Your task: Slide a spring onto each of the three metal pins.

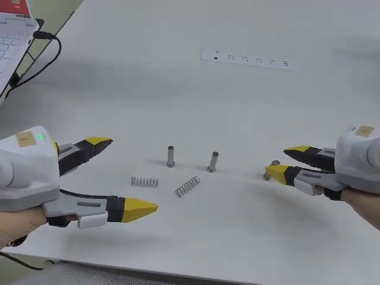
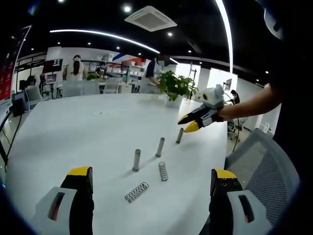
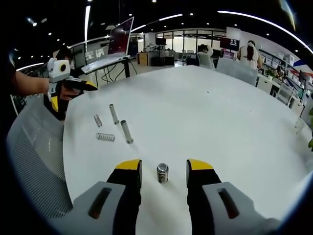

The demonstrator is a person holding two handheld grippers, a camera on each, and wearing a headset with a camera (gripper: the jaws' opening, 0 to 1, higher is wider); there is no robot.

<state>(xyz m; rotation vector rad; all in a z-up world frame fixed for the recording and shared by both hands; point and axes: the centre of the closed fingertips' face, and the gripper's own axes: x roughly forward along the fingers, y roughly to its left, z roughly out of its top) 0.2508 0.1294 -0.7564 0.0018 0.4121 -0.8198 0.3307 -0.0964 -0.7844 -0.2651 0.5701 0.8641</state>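
Two bare metal pins (image 1: 170, 156) (image 1: 213, 161) stand upright mid-table. Two loose springs (image 1: 144, 181) (image 1: 187, 186) lie just in front of them. A third pin (image 1: 273, 167) at the right wears a spring; in the right gripper view this pin (image 3: 162, 173) stands between the jaws, touching neither. My right gripper (image 1: 280, 161) (image 3: 164, 165) is open around it. My left gripper (image 1: 122, 176) (image 2: 151, 172) is open wide to the left of the springs, holding nothing. The left gripper view has the pins (image 2: 136, 160) (image 2: 160, 147), the springs (image 2: 136, 192) (image 2: 163, 171) and the right gripper (image 2: 198, 117).
A white power strip (image 1: 249, 59) lies at the far side of the white table (image 1: 178, 107). A laptop (image 1: 12, 29) with a black cable (image 1: 44, 62) sits at the far left. The table's near edge runs just below the left gripper. A mesh chair (image 2: 266, 171) stands beside the table.
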